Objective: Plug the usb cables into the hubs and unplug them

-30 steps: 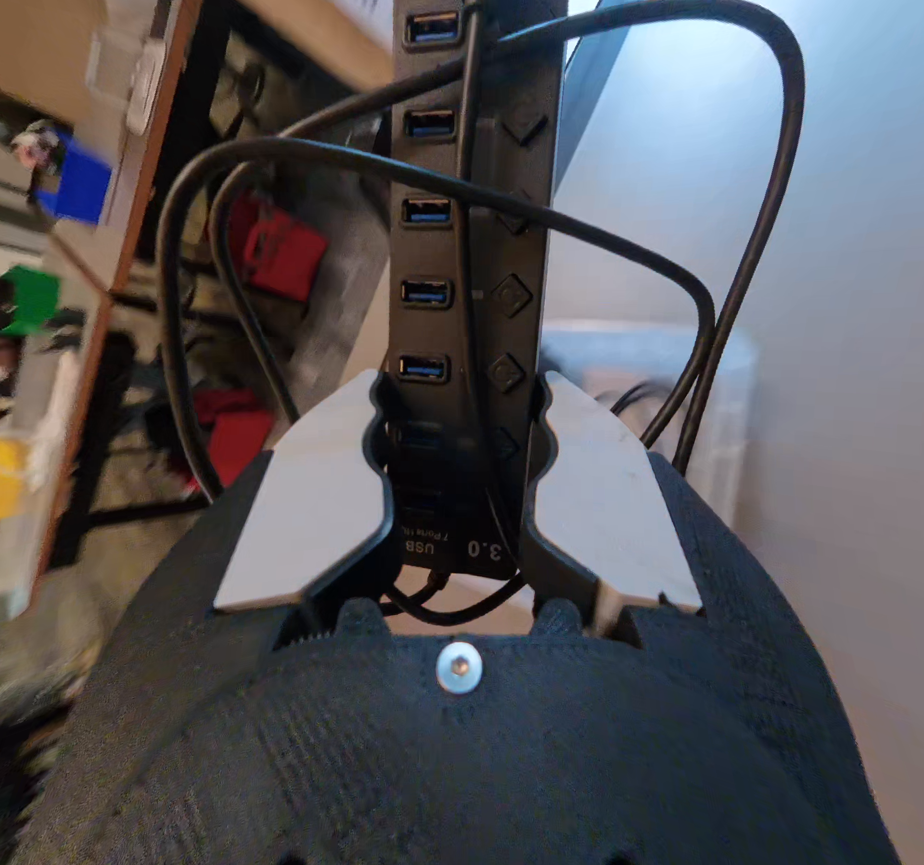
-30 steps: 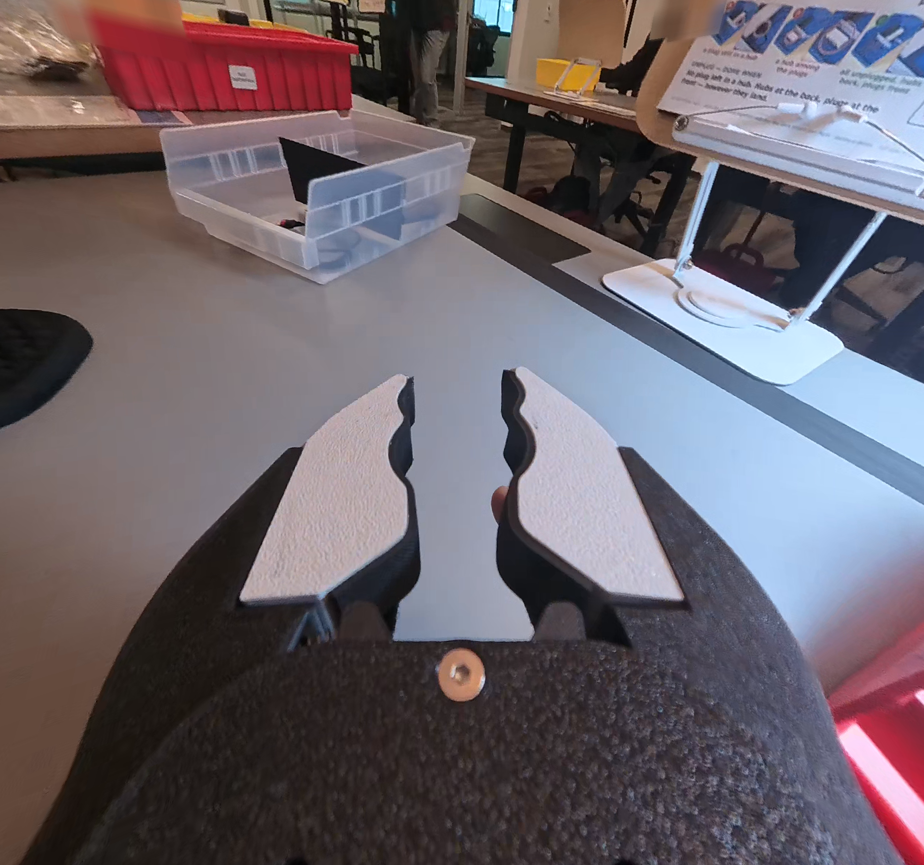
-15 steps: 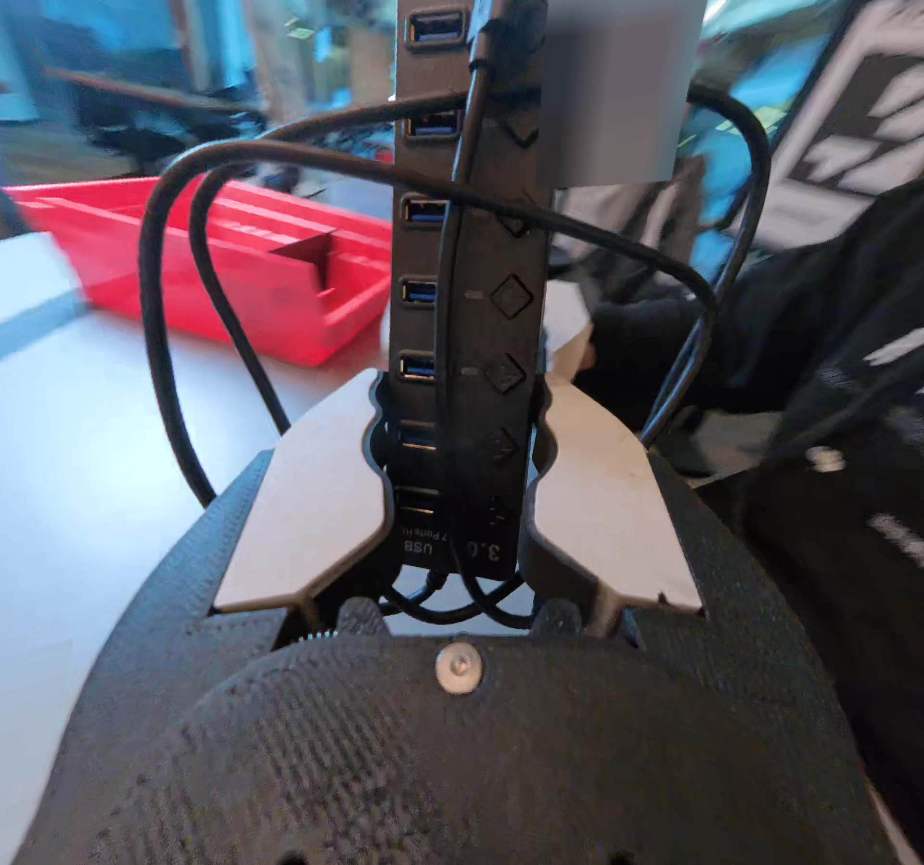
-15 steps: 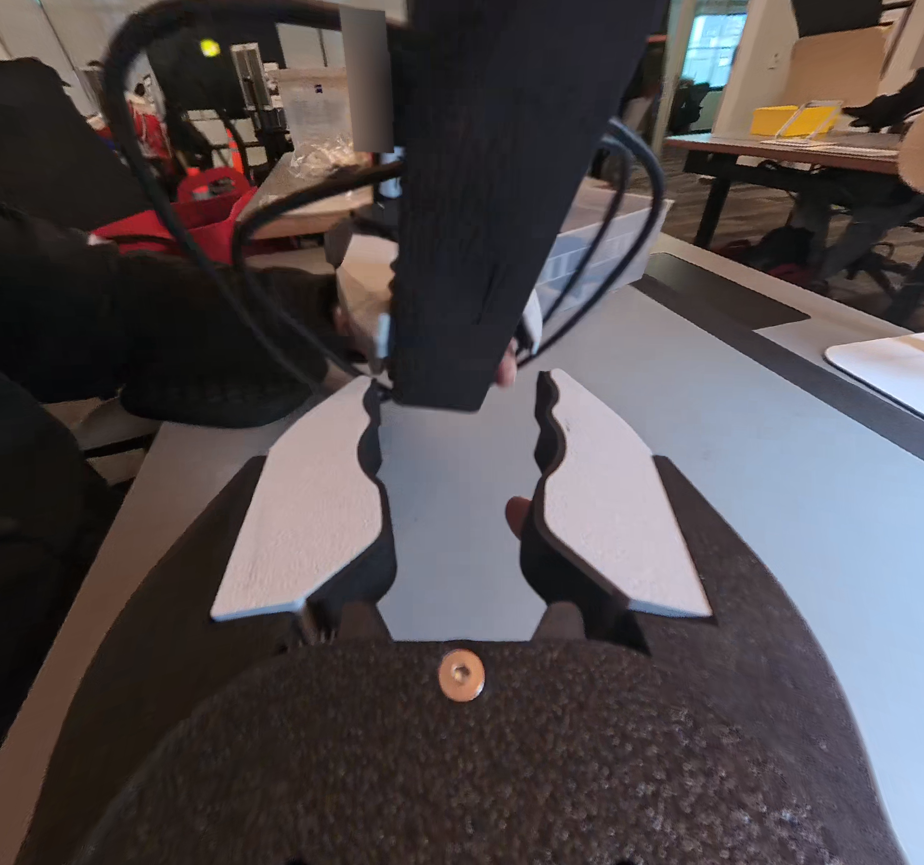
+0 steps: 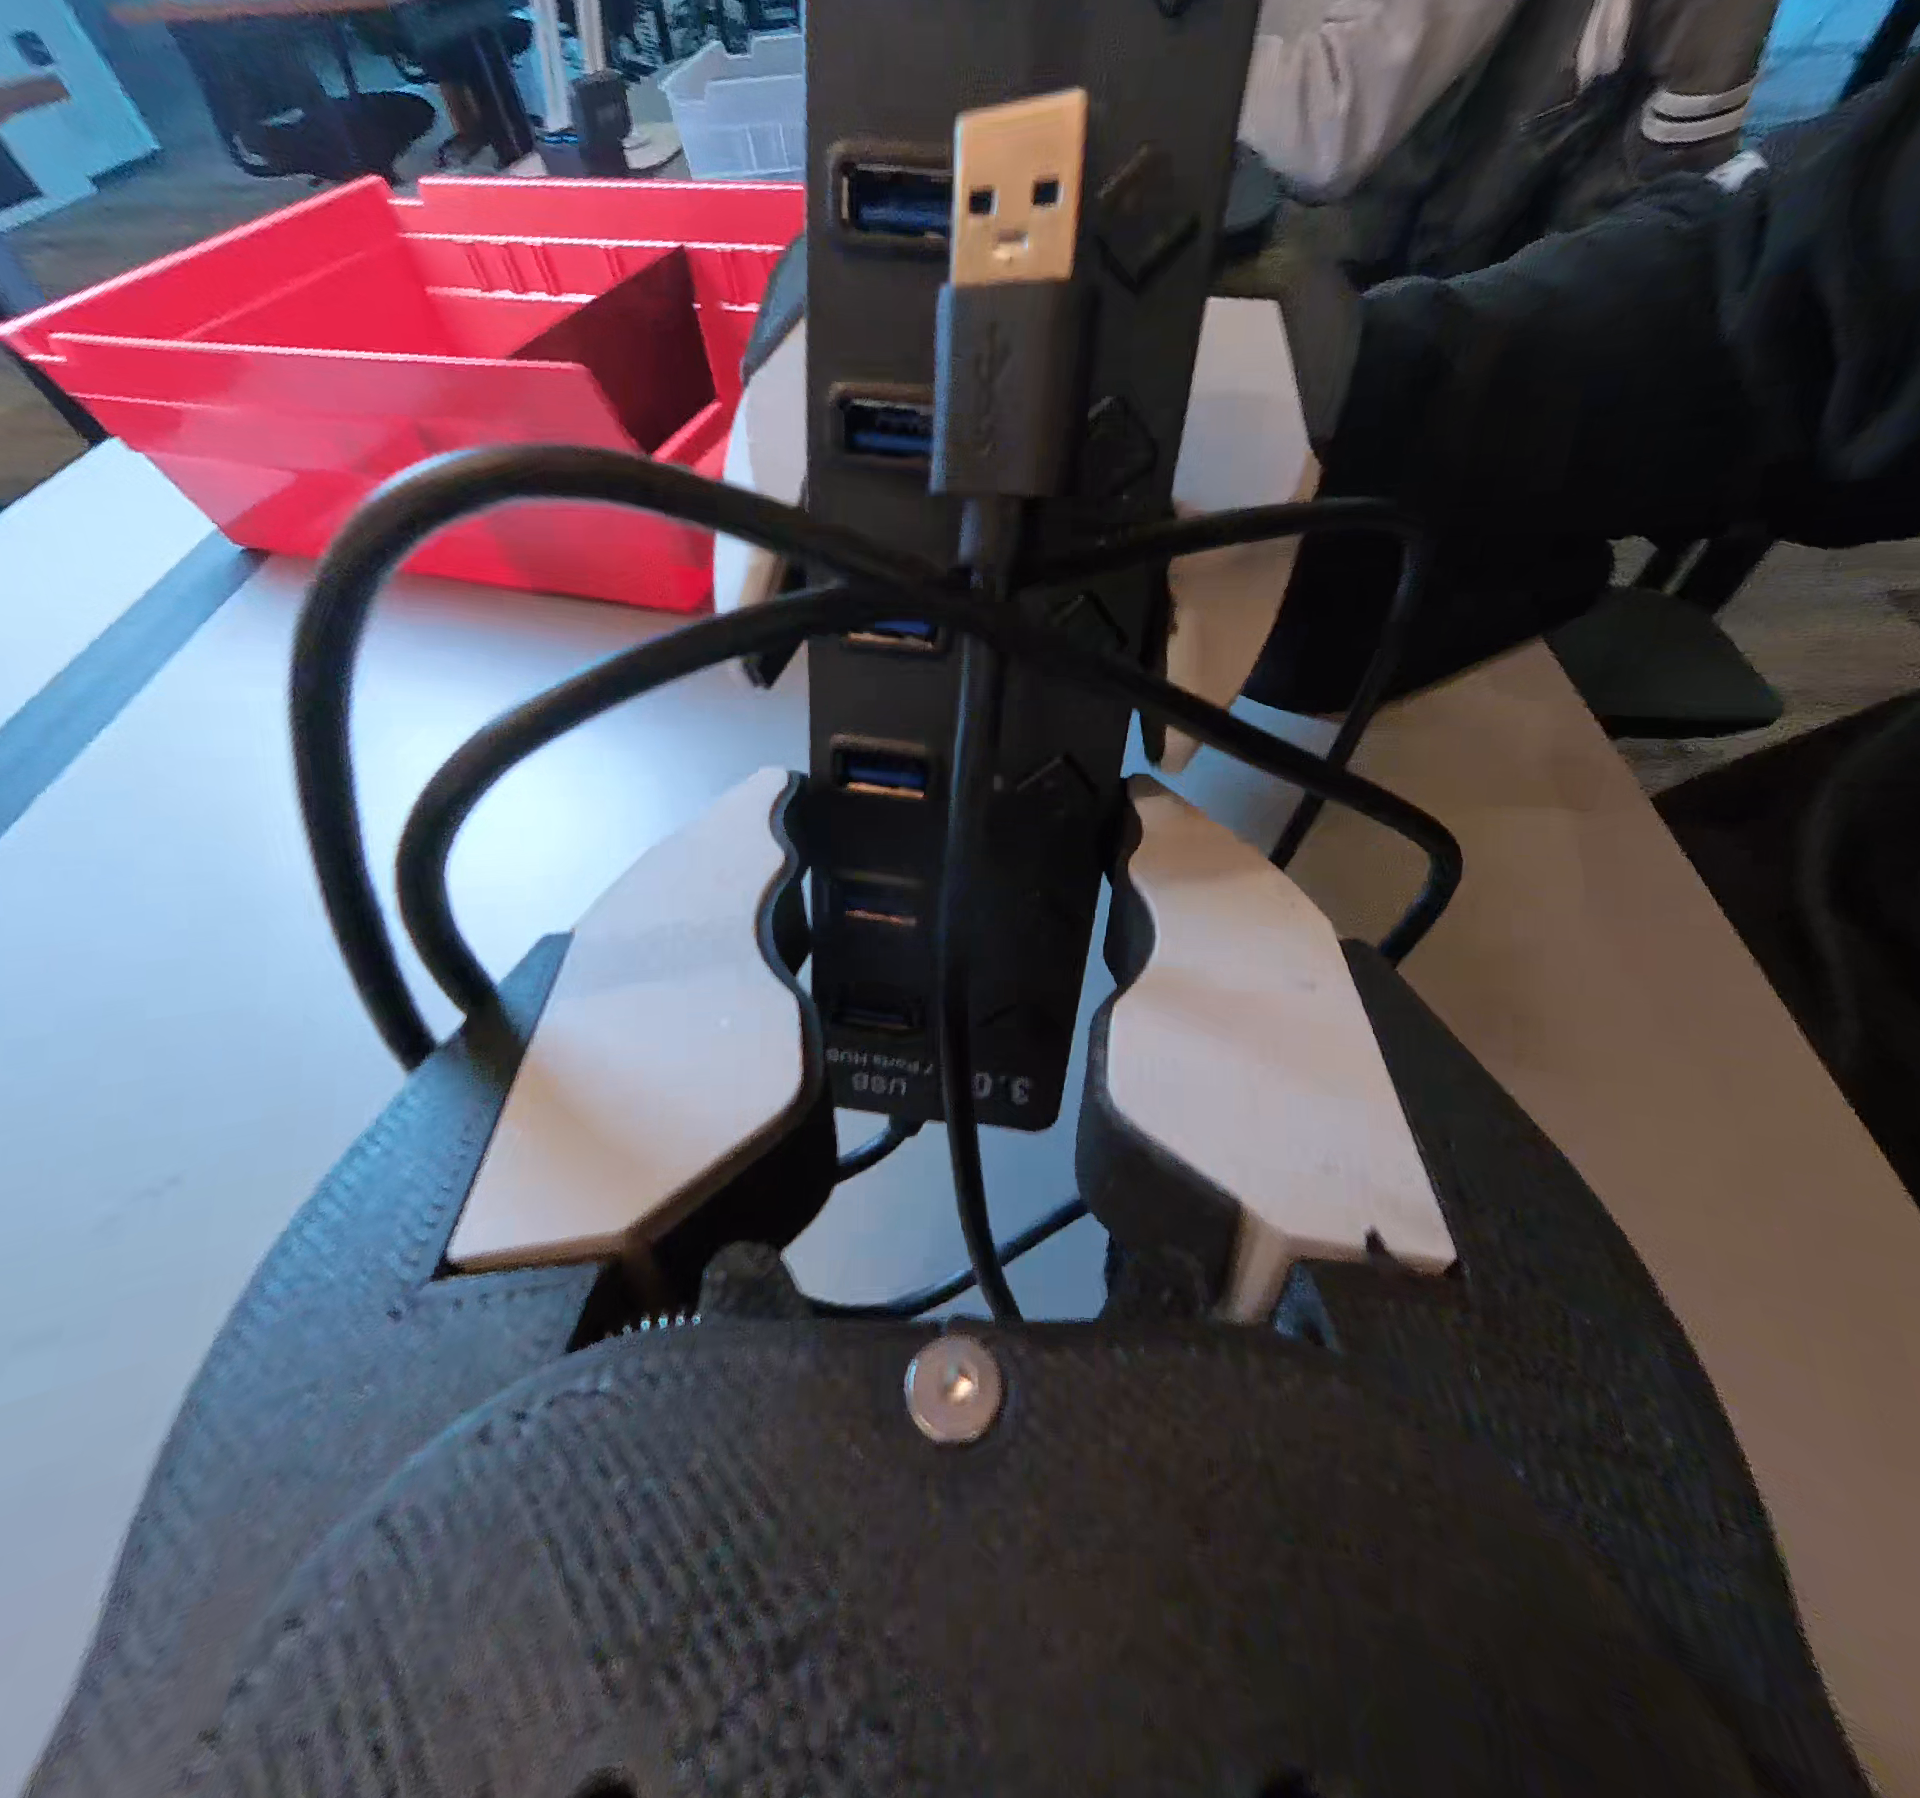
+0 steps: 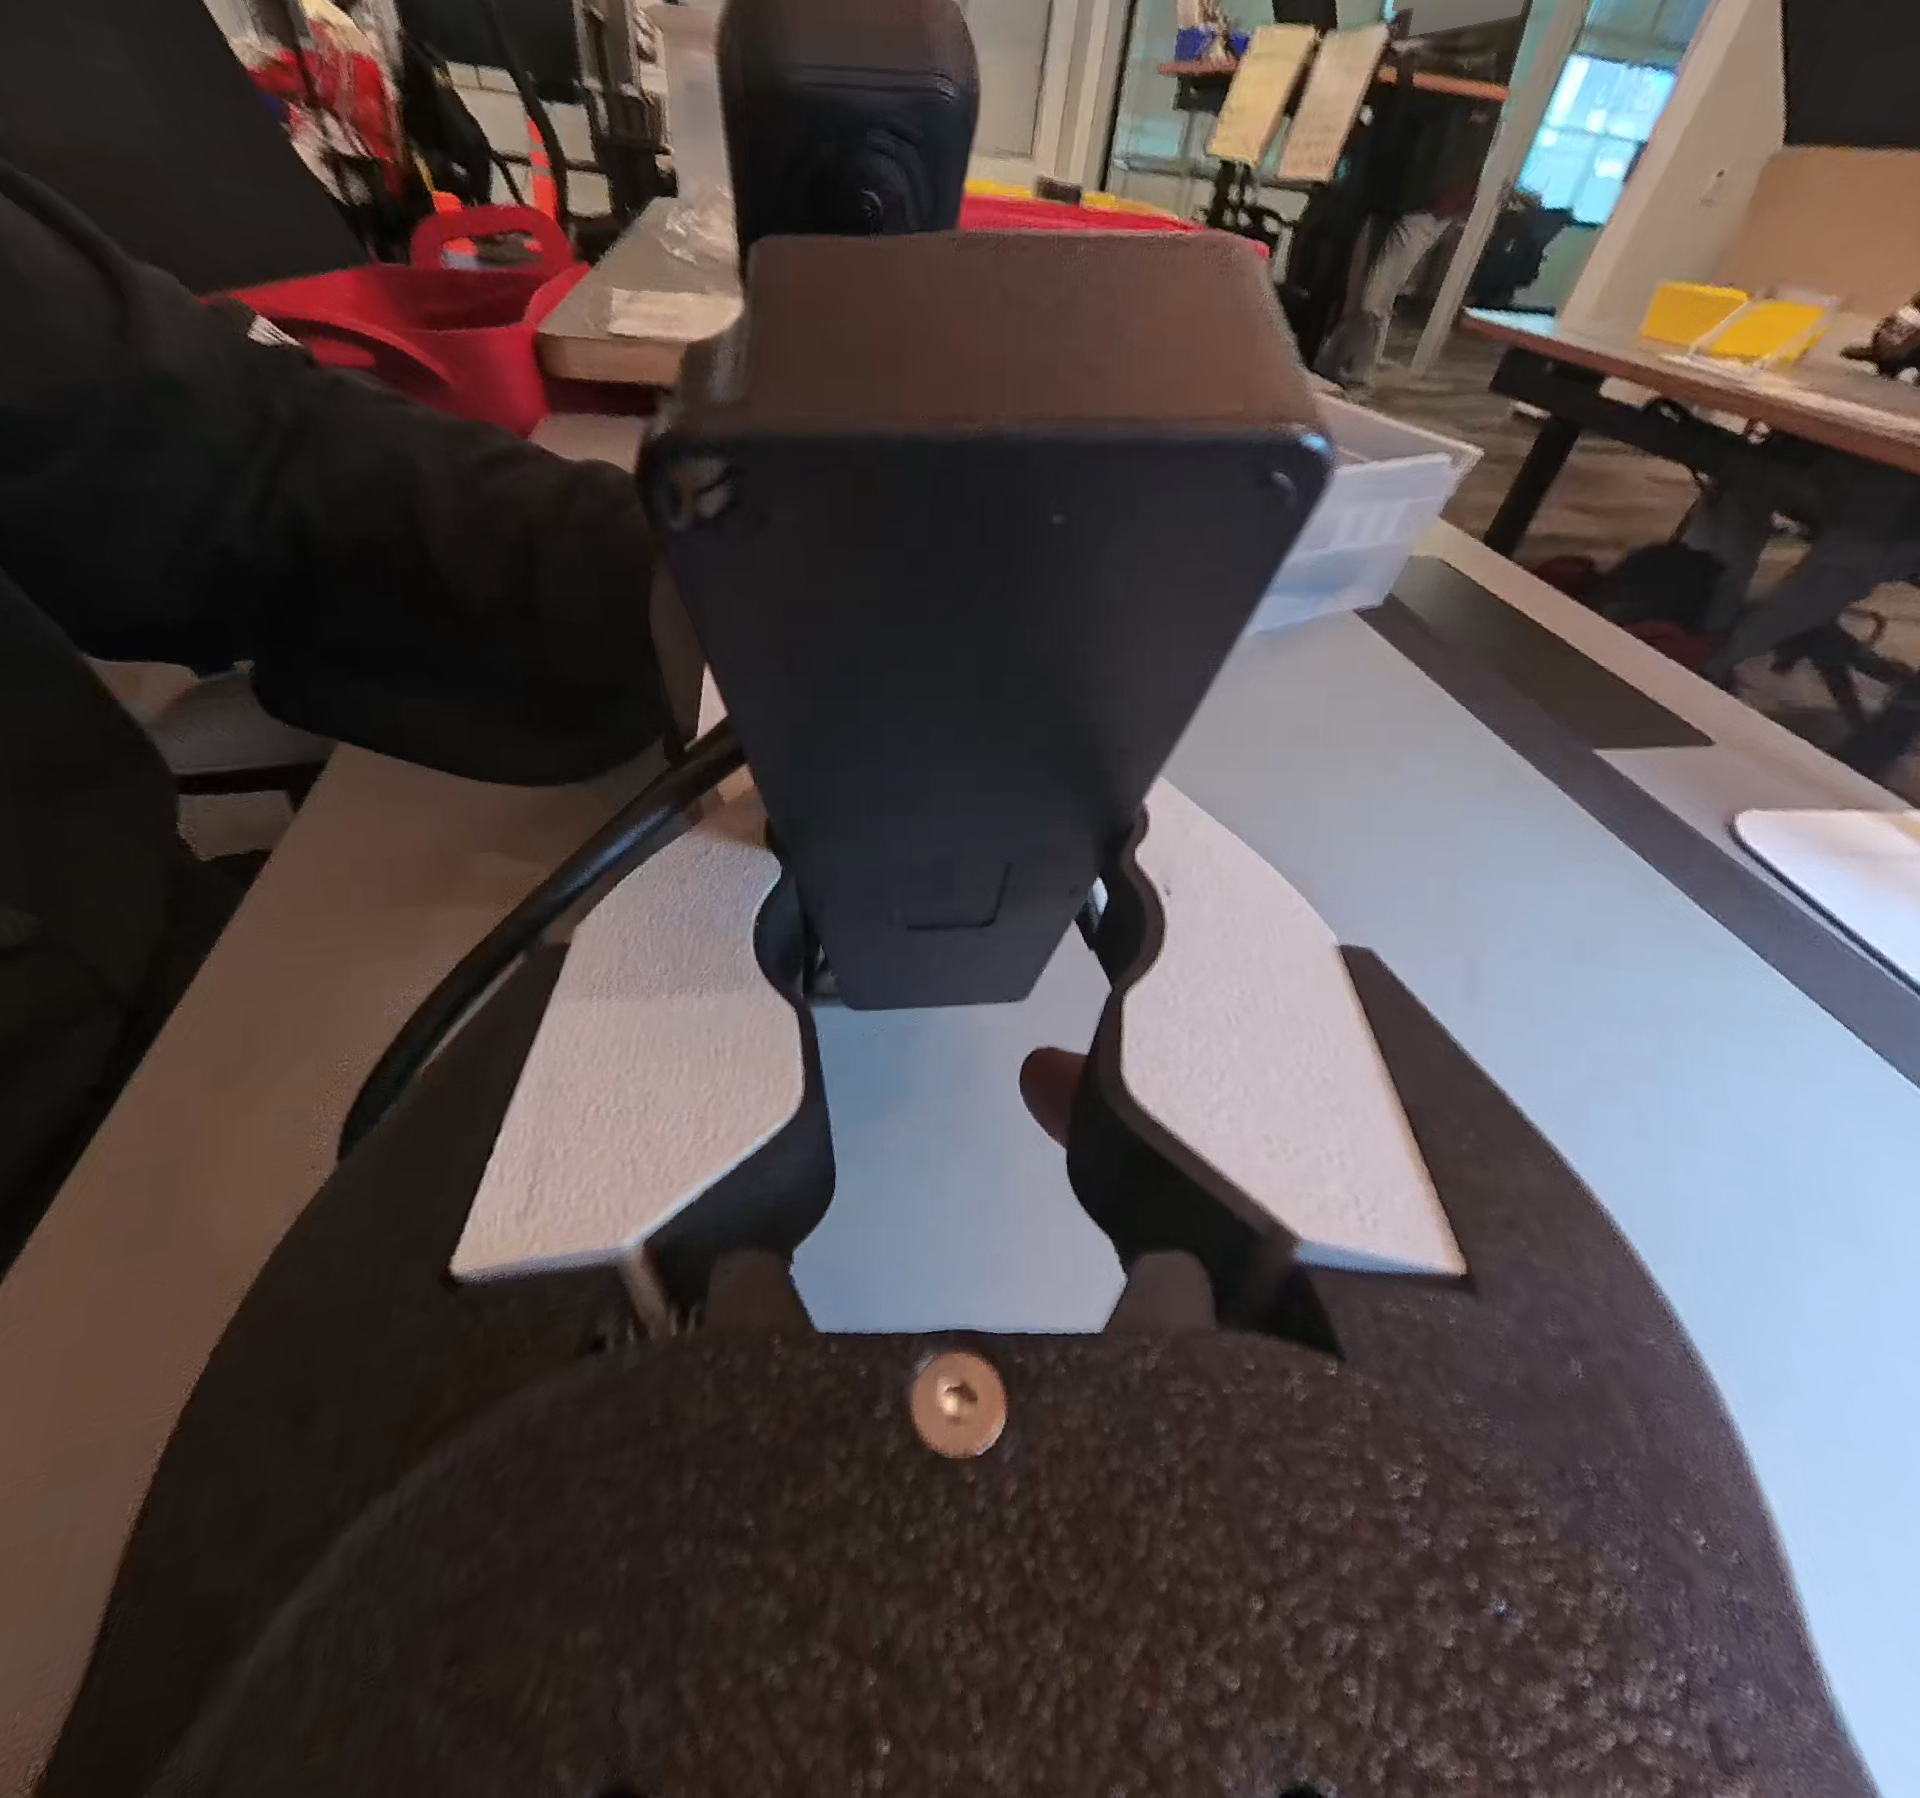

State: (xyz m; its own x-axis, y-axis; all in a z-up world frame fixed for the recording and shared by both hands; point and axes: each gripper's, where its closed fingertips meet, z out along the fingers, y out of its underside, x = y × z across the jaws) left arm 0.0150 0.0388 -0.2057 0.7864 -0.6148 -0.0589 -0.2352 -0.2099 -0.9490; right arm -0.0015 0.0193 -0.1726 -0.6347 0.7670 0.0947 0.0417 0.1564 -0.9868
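My left gripper [image 5: 961,813] is shut on the lower end of a black USB hub [image 5: 1018,3], which stands up along the view with its blue ports facing me. A black cable [image 5: 343,668] loops around the hub. Its silver plug [image 5: 1018,190] lies loose against the hub's face, in no port. In the right wrist view the hub's plain back [image 6: 966,657] fills the middle. Its near end sits between the fingertips of my right gripper [image 6: 956,875], which stands open around it. The right gripper's white fingers [image 5: 758,543] show behind the hub in the left wrist view.
A red bin [image 5: 364,366] stands on the grey table [image 5: 156,917] behind the hub. A black sleeve [image 5: 1610,377] reaches in from the right. In the right wrist view a clear bin [image 6: 1371,501] sits behind the hub and a white stand base [image 6: 1849,865] at the right edge. The grippers are tip to tip, or close to it.
My left gripper has swung round with the hub. My right gripper has moved up until the hub's end is between its open fingers. The loose plug now shows lower on the hub's face.
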